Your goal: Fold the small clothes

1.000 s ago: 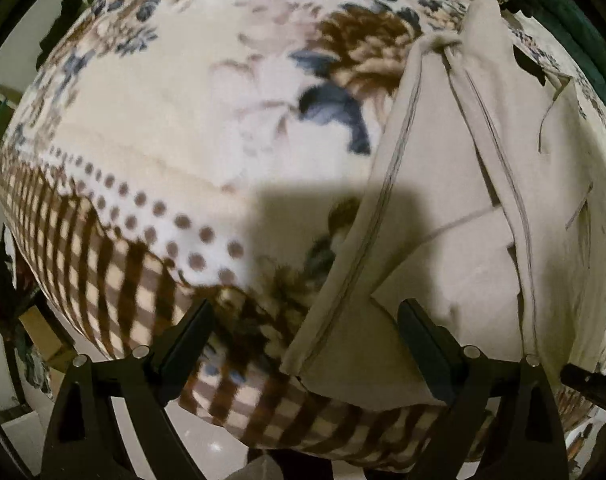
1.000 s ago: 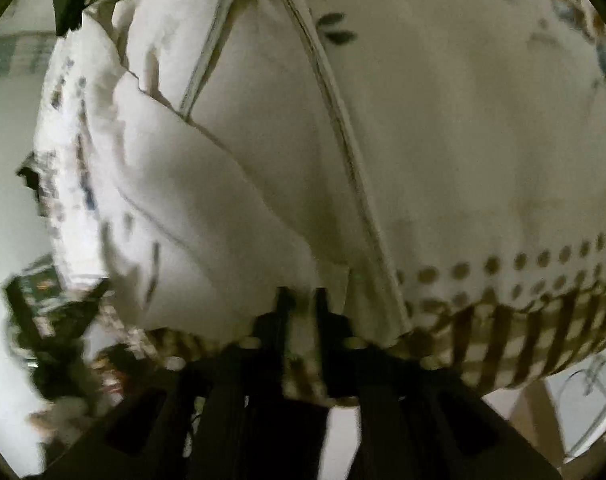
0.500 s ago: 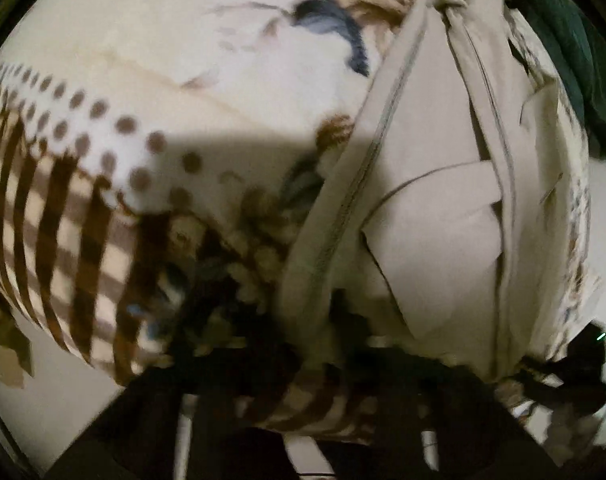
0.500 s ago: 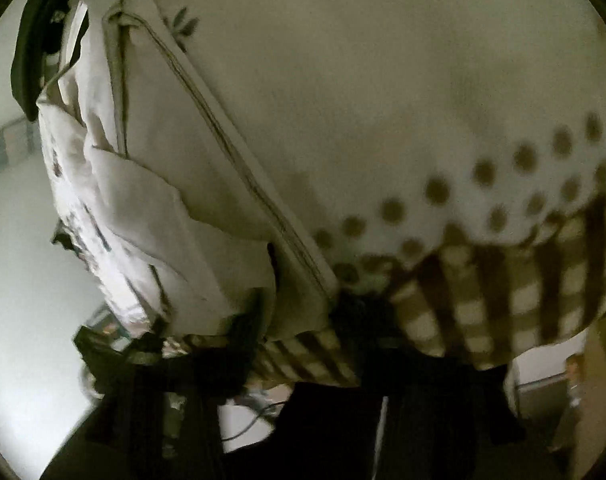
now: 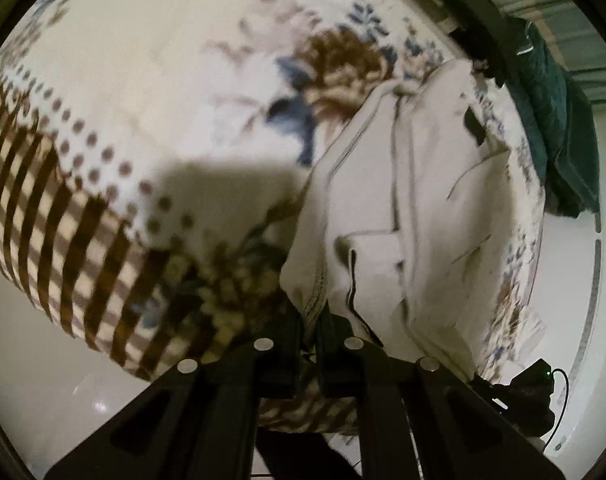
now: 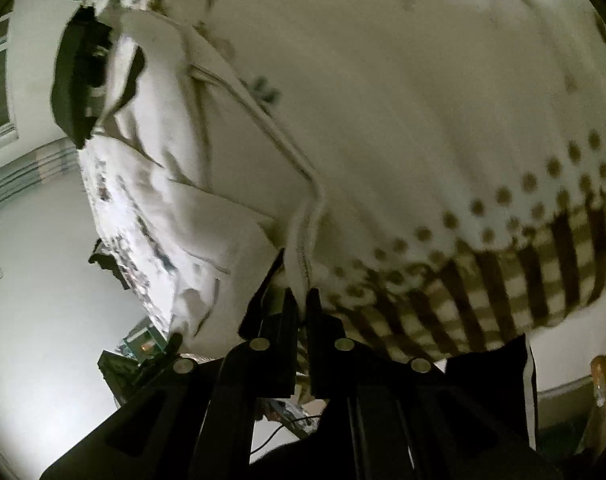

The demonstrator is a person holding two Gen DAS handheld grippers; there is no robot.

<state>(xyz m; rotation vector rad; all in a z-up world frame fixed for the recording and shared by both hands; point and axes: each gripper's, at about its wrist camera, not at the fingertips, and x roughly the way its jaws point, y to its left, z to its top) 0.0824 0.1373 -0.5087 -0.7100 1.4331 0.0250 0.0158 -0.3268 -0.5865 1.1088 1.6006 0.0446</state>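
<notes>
floral blanket (image 5: 151, 80), beige garment (image 5: 427, 216) on it, left gripper (image 5: 311, 320) and right gripper (image 6: 301, 304) both pinching its hem

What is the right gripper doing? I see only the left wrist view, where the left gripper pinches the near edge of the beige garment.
Observer: The right gripper is shut on a stitched edge of the beige garment.
Operator: Is something near it that my view does not show?
Observer: Yes. A black fabric with a white stripe shows below the checked edge of the blanket, to the right of that gripper.
</notes>
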